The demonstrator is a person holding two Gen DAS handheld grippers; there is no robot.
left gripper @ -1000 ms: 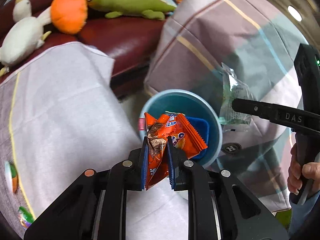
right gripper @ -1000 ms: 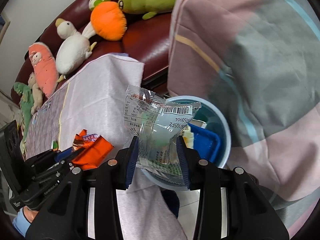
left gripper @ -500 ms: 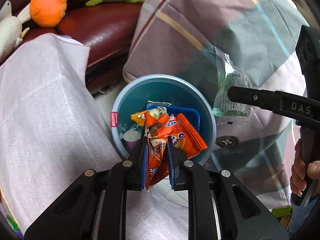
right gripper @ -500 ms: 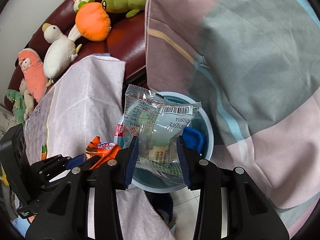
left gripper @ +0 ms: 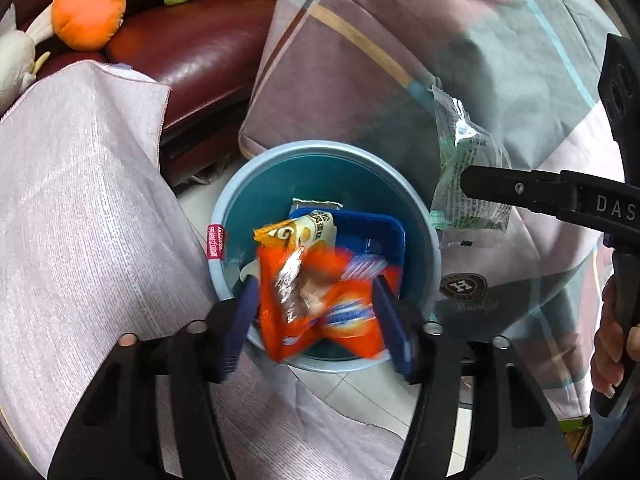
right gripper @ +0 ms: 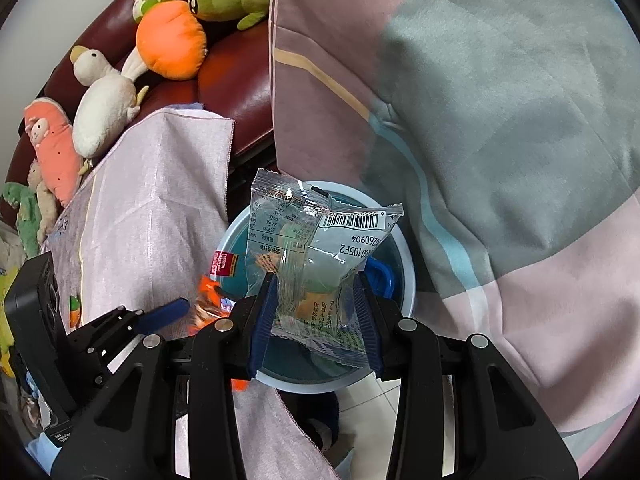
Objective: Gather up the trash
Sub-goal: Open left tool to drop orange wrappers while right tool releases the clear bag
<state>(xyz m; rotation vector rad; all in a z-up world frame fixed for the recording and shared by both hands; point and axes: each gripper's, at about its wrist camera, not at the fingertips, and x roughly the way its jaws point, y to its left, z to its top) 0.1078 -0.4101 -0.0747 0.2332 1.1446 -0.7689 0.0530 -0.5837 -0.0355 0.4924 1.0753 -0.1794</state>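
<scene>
The left gripper has just been opening: its blue pads stand wide apart, and the orange snack wrapper sits blurred between them, no longer pinched. Directly beyond and below the fingertips lies the light-blue bin, already holding a blue tray and a yellow-and-white packet. To this gripper's left hangs a pale lilac cloth; ahead and to the right rises a plaid cushion.

The right gripper is clamped on a clear plastic wrapper — both pads press its lower half, and the barcoded top stands upright above the fingertips. The bin is just beyond and beneath it. To its left, low down, the other gripper is visible with the orange wrapper at its tip. Plush toys line the dark red sofa far ahead.
</scene>
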